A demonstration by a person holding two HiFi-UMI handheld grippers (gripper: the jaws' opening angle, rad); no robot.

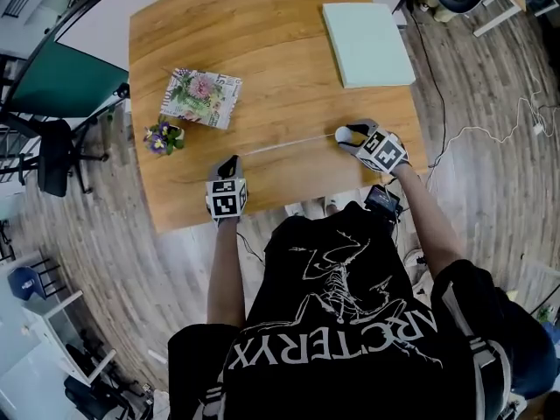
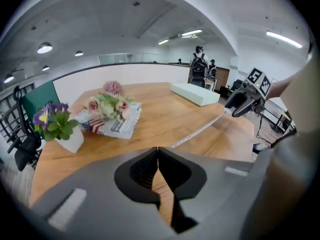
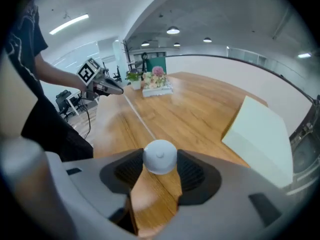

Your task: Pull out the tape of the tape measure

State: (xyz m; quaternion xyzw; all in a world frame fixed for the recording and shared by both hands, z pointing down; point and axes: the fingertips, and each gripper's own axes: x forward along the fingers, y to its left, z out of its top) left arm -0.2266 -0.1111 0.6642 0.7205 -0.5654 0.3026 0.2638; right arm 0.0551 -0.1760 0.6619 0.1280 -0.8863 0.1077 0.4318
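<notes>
My right gripper (image 1: pixel 345 136) is shut on the round white tape measure case (image 1: pixel 347 133) near the table's front right; the case (image 3: pixel 160 156) sits squeezed between the jaws of that gripper (image 3: pixel 160 170). A thin white tape (image 1: pixel 287 143) runs taut just above the wood from the case leftward to my left gripper (image 1: pixel 229 162). In the left gripper view the left gripper (image 2: pixel 158 152) has its jaws pressed together on the tape's end, and the tape (image 2: pixel 200 131) leads away toward the right gripper (image 2: pixel 243 102). In the right gripper view the tape (image 3: pixel 137 116) reaches the left gripper (image 3: pixel 114 89).
A flowered magazine (image 1: pixel 201 97) and a small pot of purple flowers (image 1: pixel 164 137) lie on the wooden table (image 1: pixel 280 68) at the left. A pale green pad (image 1: pixel 367 42) lies at the back right. A dark chair (image 1: pixel 52 156) stands left of the table; cables (image 1: pixel 490 129) trail on the floor at the right.
</notes>
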